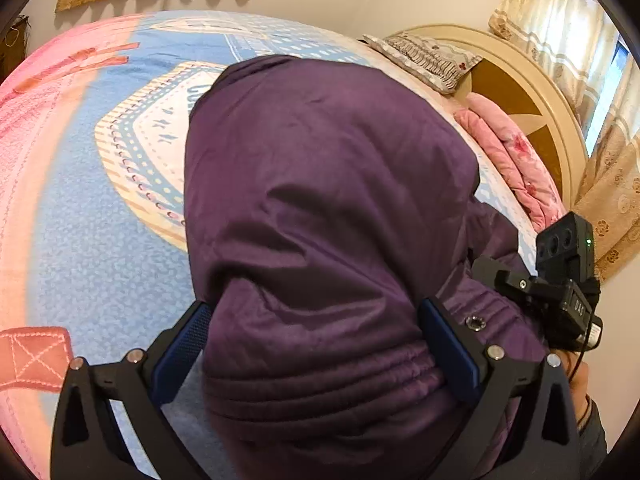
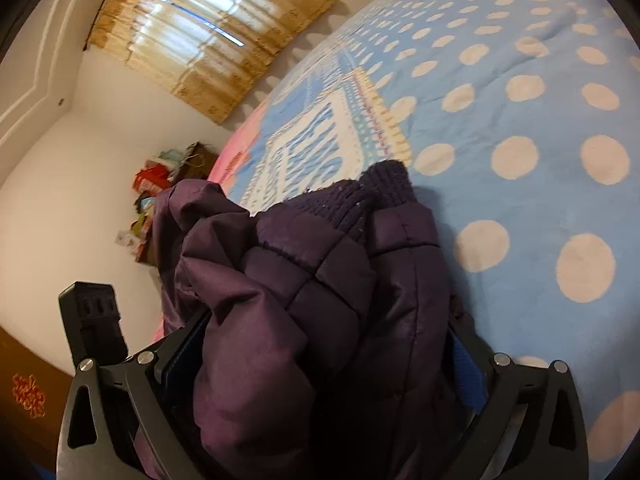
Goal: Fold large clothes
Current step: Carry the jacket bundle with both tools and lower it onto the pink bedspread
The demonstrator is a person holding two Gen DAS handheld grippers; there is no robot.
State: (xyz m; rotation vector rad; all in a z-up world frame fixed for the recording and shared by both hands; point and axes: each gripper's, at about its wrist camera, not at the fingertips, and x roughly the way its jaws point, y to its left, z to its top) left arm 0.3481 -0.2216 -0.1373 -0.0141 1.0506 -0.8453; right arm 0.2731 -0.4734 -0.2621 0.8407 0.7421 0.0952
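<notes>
**Jacket gathered, fold unfinished**

The padded purple quilted jacket point(image 1: 320, 200) lies bunched on the blue polka-dot bedspread point(image 2: 520, 120) — partly doubled over, by my reading, not yet a flat, tidy fold. The left gripper point(image 1: 316, 344) clamps a thick wad of its fabric; the right gripper point(image 2: 324, 364) likewise grips bunched jacket — both jaws spread fairly wide.

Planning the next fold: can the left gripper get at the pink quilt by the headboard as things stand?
Probably not: the left gripper is shut on the purple jacket, whose bulk lies between it and the pink quilt.
</notes>
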